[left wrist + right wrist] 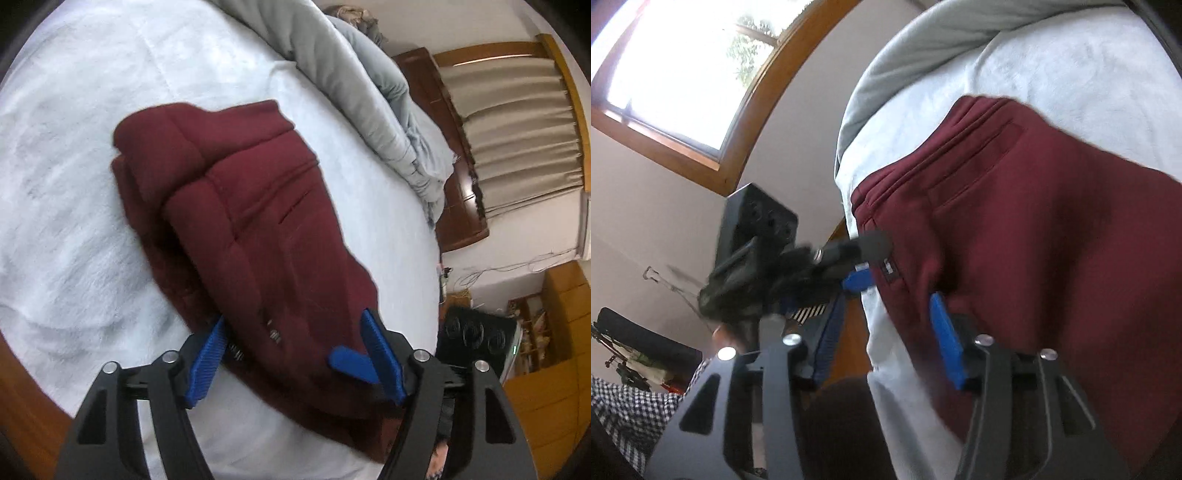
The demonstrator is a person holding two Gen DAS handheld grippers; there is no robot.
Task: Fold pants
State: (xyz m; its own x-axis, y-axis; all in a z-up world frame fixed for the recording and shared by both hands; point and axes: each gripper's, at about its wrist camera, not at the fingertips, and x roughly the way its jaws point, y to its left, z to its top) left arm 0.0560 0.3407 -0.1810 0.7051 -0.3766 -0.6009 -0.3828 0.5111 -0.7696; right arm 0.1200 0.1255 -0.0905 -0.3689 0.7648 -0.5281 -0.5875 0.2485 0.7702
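The maroon pants (258,206) lie folded into a thick bundle on the white bed sheet (74,184). My left gripper (293,317) stands open at the bundle's near end, a blue pad on each side of the fabric without pinching it. A blue fingertip (351,360) of the other gripper shows beside its right finger. In the right wrist view the pants (1052,240) fill the right half, waistband and pocket seam visible. My right gripper (889,297) is open at the bundle's edge, with its right pad against the fabric and sheet between the fingers. The left gripper's body (812,266) is blurred, just left of it.
A grey duvet (369,92) is bunched along the far side of the bed. Beyond the bed edge are a dark wooden frame (454,166), curtains (517,129), a black device (476,336) and a wooden cabinet (554,350). A window (683,74) and checked cloth (628,406) show at left.
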